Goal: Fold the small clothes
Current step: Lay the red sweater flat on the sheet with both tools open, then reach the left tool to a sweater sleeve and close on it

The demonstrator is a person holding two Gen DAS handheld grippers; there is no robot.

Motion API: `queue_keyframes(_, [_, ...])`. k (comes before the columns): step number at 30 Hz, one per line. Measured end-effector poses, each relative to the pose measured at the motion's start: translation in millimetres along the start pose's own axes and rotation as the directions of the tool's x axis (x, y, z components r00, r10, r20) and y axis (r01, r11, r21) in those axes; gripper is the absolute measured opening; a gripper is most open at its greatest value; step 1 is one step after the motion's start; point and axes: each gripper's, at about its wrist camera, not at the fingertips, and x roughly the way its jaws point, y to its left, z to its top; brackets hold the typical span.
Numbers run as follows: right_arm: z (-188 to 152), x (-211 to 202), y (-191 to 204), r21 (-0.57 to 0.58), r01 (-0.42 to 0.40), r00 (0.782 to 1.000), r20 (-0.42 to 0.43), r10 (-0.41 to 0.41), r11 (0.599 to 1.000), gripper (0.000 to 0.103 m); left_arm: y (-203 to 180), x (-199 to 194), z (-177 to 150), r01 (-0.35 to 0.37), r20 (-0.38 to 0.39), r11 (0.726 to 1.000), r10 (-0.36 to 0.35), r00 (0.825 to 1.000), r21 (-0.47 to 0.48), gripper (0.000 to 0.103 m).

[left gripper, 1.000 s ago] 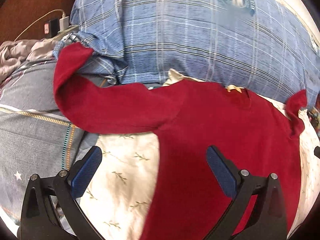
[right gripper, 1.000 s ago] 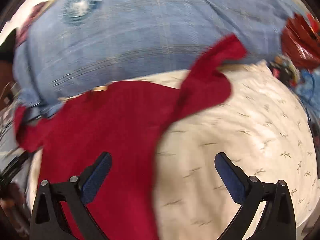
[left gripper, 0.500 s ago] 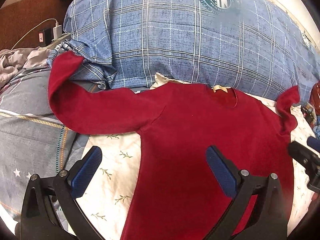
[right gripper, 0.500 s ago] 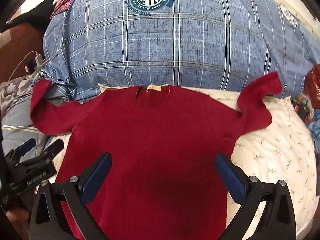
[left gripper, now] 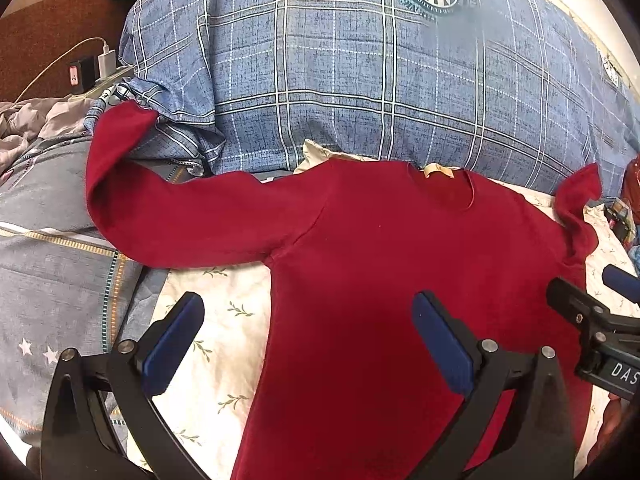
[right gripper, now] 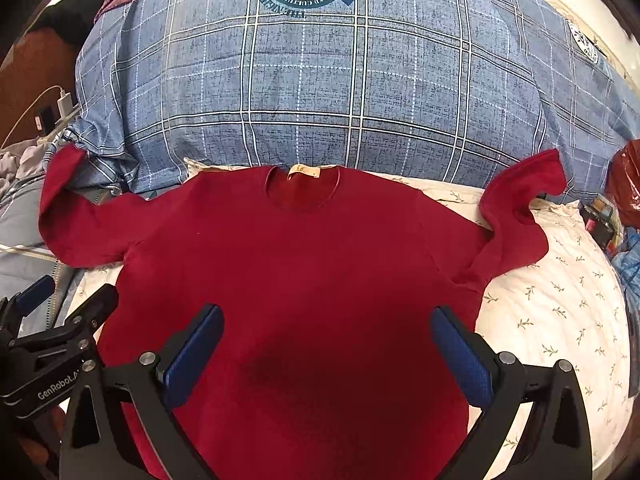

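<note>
1. The red long-sleeved top lies face up on the floral sheet of the bed, its neckline toward the far edge where the blue plaid quilt is heaped. A second ago the right wrist view was a blur and showed mostly the right sleeve; now it is sharp and centred on the body of the top, so that gripper has swung over the garment and steadied.
2. The left sleeve runs out off the sheet's left edge onto the grey star-print bedding, its cuff turned up against the quilt. The right sleeve is bunched and doubled back near the sheet's far right corner. Neither has shifted over the last second.
3. The left gripper hovers with fingers spread wide and empty above the left side seam; the right gripper is likewise spread wide and empty above the lower chest.
4. My reading: the spreading-out is done and folding has not begun. The sleeves likely need bringing in first.
</note>
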Motion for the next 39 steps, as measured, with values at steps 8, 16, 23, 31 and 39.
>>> queue_keyframes(8, [2,15,-4,0.002,-0.014,0.998,-0.058,0.014,1.0,0.103,-1,13,-1,-0.008,-0.031,1.0,0.008,0.999,0.007,0.103])
queue_keyframes(16, [-1,32,-12,-0.007,0.011,0.994,-0.108,-0.012,1.0,0.103,1,21,-2,-0.016,-0.036,1.0,0.017,0.999,0.001,0.103])
queue_keyframes(23, [-3,40,-15,0.0,0.006,0.992,-0.123,-0.006,1.0,0.103,1,26,-4,-0.022,-0.044,1.0,0.022,0.999,0.005,0.103])
queue_keyframes(31, [-1,43,-15,0.001,-0.003,0.992,-0.13,0.003,1.0,0.103,4,28,-1,-0.026,-0.041,1.0,0.026,0.999,0.0,0.103])
queue_keyframes(39, [4,46,-8,-0.01,-0.017,0.992,-0.124,0.016,1.0,0.101,29,28,13,-0.074,-0.017,0.997,0.073,0.997,-0.028,0.103])
